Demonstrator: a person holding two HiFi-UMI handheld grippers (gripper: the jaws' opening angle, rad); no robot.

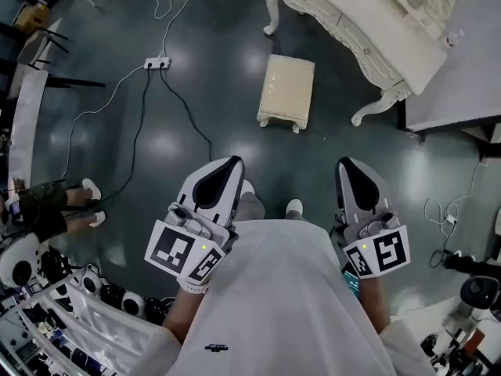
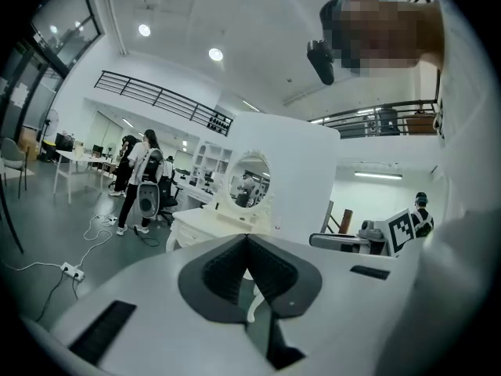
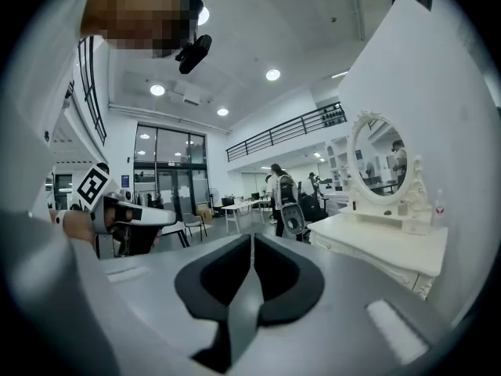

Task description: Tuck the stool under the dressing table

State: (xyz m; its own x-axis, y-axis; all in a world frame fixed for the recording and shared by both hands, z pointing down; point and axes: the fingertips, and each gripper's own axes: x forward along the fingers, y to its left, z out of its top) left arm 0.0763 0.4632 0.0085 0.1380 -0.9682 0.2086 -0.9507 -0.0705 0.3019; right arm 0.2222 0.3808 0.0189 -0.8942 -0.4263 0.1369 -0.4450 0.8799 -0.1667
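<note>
- While the person stands facing the furniture, the left gripper (image 1: 229, 163) has its jaws pressed together on nothing, and the right gripper (image 1: 347, 165) is closed and empty too.
- The stool (image 1: 286, 91) stands on the dark floor (image 1: 188, 22) in front of the dressing table (image 1: 368, 22), just apart from it and not under it.
- Its long axis runs away from the person, far short end nearest the table's front.
- Only its near feet show below the cushion, and the tabletop is cut off at the head view's edge.

You had nothing legible in view; the small dark print (image 1: 217, 348) on your white shirt (image 1: 278, 288) was too tiny to read.
</note>
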